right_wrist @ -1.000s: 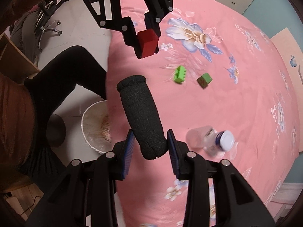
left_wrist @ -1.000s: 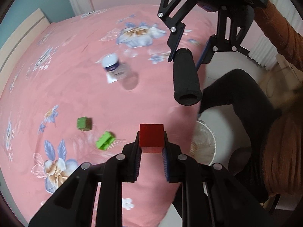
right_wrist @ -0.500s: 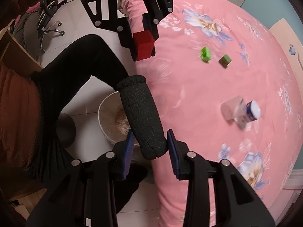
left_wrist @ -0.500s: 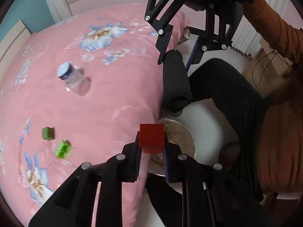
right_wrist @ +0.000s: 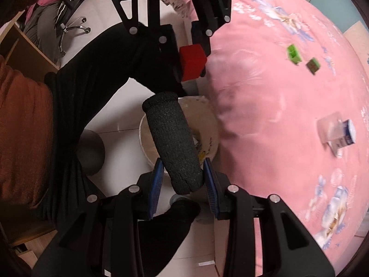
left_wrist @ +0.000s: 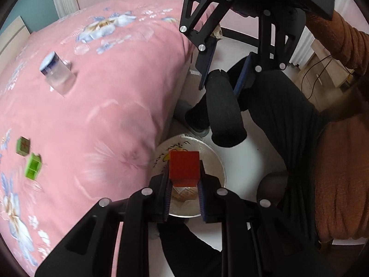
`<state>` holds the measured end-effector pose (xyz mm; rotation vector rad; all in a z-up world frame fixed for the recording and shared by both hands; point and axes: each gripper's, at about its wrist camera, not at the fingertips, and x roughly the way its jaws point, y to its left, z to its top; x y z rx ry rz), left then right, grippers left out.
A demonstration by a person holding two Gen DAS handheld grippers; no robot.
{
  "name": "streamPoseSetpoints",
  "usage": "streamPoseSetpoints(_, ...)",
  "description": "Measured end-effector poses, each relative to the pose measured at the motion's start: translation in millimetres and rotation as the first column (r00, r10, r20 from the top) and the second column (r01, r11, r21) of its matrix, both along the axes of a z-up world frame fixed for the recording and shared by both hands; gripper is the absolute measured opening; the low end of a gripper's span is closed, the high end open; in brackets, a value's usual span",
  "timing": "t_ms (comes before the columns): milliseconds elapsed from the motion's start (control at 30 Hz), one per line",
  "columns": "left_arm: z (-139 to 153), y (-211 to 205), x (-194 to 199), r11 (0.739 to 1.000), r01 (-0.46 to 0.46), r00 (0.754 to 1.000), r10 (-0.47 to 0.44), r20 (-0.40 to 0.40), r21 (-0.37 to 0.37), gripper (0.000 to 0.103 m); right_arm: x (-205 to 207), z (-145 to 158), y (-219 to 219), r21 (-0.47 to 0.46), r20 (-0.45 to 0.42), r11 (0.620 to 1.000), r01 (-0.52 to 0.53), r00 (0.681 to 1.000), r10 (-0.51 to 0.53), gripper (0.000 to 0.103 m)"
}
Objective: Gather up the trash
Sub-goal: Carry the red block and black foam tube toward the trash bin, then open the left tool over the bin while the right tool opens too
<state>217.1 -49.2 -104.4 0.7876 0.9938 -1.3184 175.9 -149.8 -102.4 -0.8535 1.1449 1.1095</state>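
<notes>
In my left wrist view the left gripper point(left_wrist: 184, 184) sits at the bottom centre of the frame, its jaws closed tight on a red block point(left_wrist: 184, 169), and directly behind the block I see the round white bin point(left_wrist: 216, 159) standing on the pale floor beside the bed. Above it, in the upper middle, my right gripper point(left_wrist: 221, 80) hangs with its jaws clamped on a black foam tube point(left_wrist: 224, 113) whose free end points down toward the bin's rim. From the right wrist view the tube point(right_wrist: 173, 143) runs up from the jaws at bottom centre across the bin point(right_wrist: 212, 124), and the red block point(right_wrist: 192, 63) shows higher in the frame. The pink flowered bedspread point(left_wrist: 103, 115) fills the left of the left view; on it lie a clear jar with a blue and white lid point(left_wrist: 56, 73) at upper left and two green blocks point(left_wrist: 28, 159) just beside each other at the left edge. A person's dark-trousered leg point(left_wrist: 276, 106) and orange sleeve point(left_wrist: 334, 39) occupy the right side.
</notes>
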Motion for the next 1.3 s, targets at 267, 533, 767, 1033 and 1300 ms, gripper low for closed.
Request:
streamPoseSetpoints(267,-37.4,2.0,-1.6,1.000,0.001,0.999,-0.001,-0.041,0.012,0.022,1.1,-37.4,11.7,-0.001,-0.055,1.000,-0.014,0.998,0.014,0.036)
streamPoseSetpoints(533,-65.4,0.6,4.0,1.000,-0.010,0.996,0.013,-0.087,0.026,0.022,6.1,-71.3,22.1,-0.015,-0.109,1.000,-0.027,0.994,0.025,0.036)
streamPoseSetpoints(767,-80.0,0.9,9.4,1.000,-0.009,0.994,0.012,-0.107,0.028,0.022,12.1,-86.3,28.6,-0.011,-0.142,0.999,-0.033,0.989,0.031,0.037)
streamPoseSetpoints(1033,-78.1,-0.8,3.7,0.999,0.029,0.994,-0.027,-0.106,0.014,0.098,27.9,-79.9,28.4,0.056,-0.080,0.998,0.028,0.997,-0.024,0.096)
streamPoseSetpoints(1300,-71.7,0.3,8.0,1.000,0.014,0.996,-0.014,-0.085,0.009,0.098,26.1,-78.6,26.3,0.034,-0.074,0.999,0.013,0.997,-0.010,0.096)
